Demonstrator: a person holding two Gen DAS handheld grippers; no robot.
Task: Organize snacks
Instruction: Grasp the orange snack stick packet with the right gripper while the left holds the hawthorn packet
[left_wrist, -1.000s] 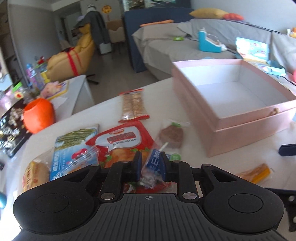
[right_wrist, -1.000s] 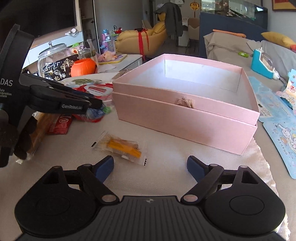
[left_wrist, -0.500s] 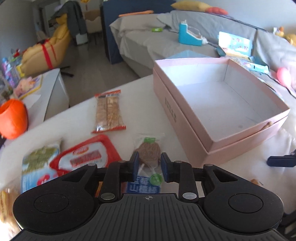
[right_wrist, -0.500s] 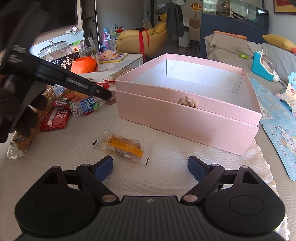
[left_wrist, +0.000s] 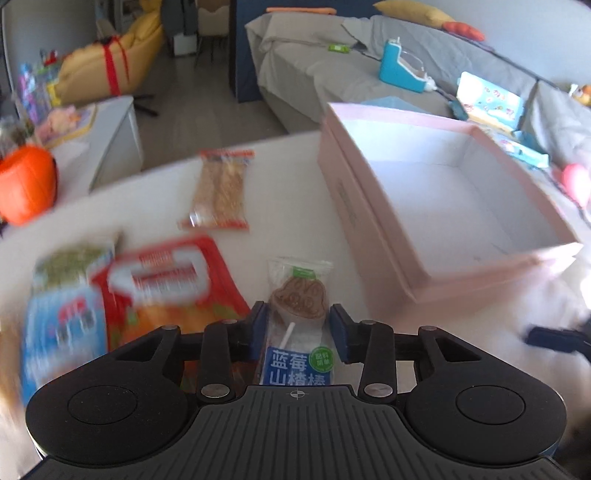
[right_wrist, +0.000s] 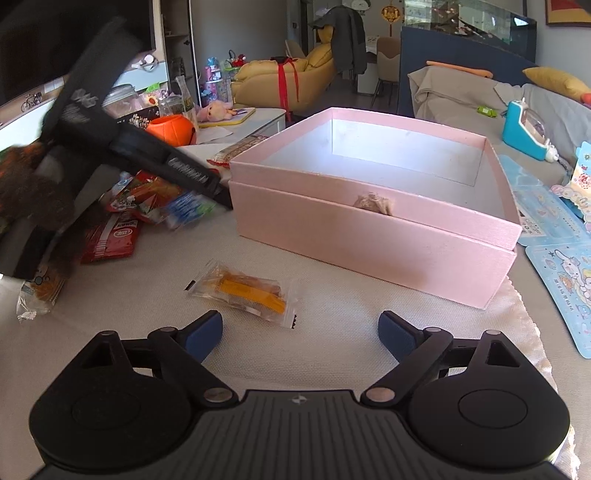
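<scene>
- Left wrist view: left gripper (left_wrist: 298, 332) jaws opening, lollipop packet (left_wrist: 300, 325) between, pads clear; pink box (left_wrist: 373, 229) at 2 o'clock.
- Right wrist view only: right gripper (right_wrist: 300, 336) wide, opening, empty; orange snack packet (right_wrist: 243, 291) at 11 o'clock on tabletop (right_wrist: 147, 295).

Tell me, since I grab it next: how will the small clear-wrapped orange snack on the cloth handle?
The small clear-wrapped orange snack looks light, so the open right gripper could nudge it aside. Its glossy film probably slips. It lies flat on the cloth, so expect no rolling; the crimped ends likely flop.
</scene>
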